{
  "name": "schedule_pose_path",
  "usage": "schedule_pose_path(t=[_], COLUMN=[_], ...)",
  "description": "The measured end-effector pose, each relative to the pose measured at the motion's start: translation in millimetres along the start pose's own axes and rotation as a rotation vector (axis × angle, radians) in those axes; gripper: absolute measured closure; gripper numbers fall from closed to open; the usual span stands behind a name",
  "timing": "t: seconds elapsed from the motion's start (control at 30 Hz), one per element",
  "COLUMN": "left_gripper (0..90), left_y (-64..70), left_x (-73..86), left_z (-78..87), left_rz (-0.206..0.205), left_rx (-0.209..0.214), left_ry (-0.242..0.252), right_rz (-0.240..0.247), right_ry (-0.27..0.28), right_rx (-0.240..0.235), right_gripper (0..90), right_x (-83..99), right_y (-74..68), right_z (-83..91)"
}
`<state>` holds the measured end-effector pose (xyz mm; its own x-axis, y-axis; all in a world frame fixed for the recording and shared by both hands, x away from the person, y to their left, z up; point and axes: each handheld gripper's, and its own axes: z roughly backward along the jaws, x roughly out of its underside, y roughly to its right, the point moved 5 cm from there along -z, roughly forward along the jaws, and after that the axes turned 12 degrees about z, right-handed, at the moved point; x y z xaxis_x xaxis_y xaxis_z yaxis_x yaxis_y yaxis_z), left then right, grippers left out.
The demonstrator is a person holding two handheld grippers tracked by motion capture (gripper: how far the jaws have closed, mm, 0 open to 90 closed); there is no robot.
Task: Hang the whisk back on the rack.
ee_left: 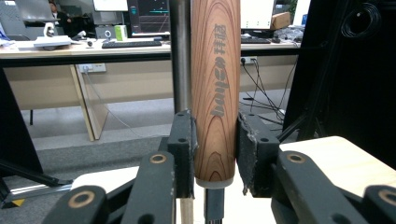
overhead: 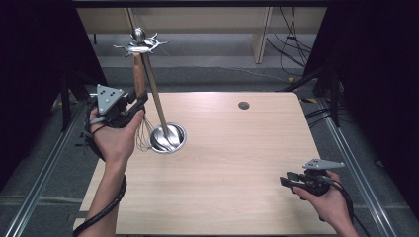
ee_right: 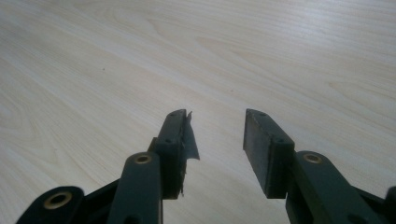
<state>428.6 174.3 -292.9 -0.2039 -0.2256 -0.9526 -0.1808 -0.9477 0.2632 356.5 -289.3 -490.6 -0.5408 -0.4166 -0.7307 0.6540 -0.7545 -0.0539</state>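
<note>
Left gripper (overhead: 129, 109) fingers are clamping the whisk (ee_left: 215, 88)'s wooden handle, its print readable only close up; wires seemingly hanging below. Right gripper (overhead: 288, 179) is idling half-open over the counter (overhead: 237, 163), lower right.

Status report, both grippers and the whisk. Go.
Left gripper shut on whisk's wooden handle, beside rack pole. Right gripper open, empty, over bare table. Nothing obstructing.
</note>
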Motion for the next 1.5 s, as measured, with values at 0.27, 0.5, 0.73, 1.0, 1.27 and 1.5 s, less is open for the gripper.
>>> schedule_pose_path(t=[0.27,0.5,0.73,1.0,1.27,1.5], left_gripper=[68.2,68.2,68.2,68.2,68.2,68.2], left_y=[-7.5,-12.0,-13.9,-17.3,-21.9,-25.1], left_x=[0.4,1.9,-0.2,-1.0,-0.4,-3.3], left_z=[4.9,7.3,10.3,12.0,10.7,10.0], left_rz=[0.002,-0.006,-0.011,-0.015,-0.018,-0.029], left_rx=[-0.01,-0.008,-0.009,-0.012,0.006,0.036], left_ry=[0.008,0.013,0.029,0.026,0.008,-0.003], right_rz=[0.021,0.007,0.021,0.018,0.031,0.033], right_ry=[0.0,-0.004,0.0,0.0,-0.001,-0.003], right_rx=[0.002,0.004,0.003,0.003,0.011,0.016], right_gripper=[60.5,60.5,60.5,60.5,60.5,60.1], right_x=[0.0,0.1,0.1,0.0,-0.1,0.1], right_y=[2.2,0.6,2.7,2.5,3.1,3.5], right_z=[-1.0,-1.0,-1.0,-1.0,-0.6,-0.6])
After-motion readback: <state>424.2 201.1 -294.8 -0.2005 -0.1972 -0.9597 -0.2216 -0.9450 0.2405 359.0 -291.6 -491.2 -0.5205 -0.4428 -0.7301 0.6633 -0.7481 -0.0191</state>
